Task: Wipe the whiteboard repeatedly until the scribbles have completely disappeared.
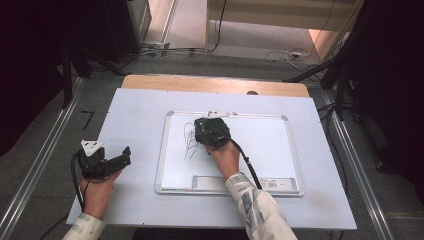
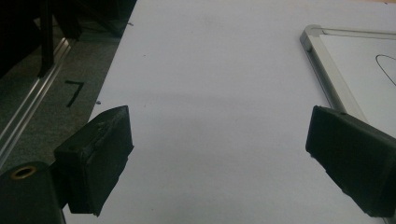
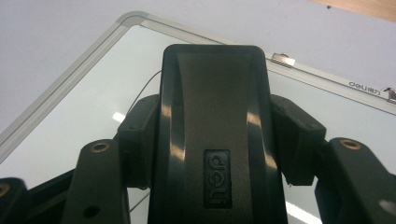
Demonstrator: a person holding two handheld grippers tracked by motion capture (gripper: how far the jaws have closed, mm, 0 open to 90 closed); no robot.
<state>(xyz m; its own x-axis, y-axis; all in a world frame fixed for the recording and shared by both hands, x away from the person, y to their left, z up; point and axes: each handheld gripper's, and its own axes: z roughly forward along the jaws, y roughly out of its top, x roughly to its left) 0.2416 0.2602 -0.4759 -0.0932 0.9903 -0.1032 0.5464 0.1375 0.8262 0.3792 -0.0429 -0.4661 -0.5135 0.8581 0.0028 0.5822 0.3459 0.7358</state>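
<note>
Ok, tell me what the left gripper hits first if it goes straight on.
Probably nothing soon: the open left gripper points along the bare white sheet, with the whiteboard off to its right. Beyond the sheet, depth is unclear.

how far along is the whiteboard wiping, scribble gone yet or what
No wiped patch can be made out yet. In hand: the right gripper is shut on a black eraser, held over the whiteboard right beside the black scribble. Left to do: the scribble's lines are there on the board. The left gripper is open, off the board over the white sheet, holding nothing.
</note>
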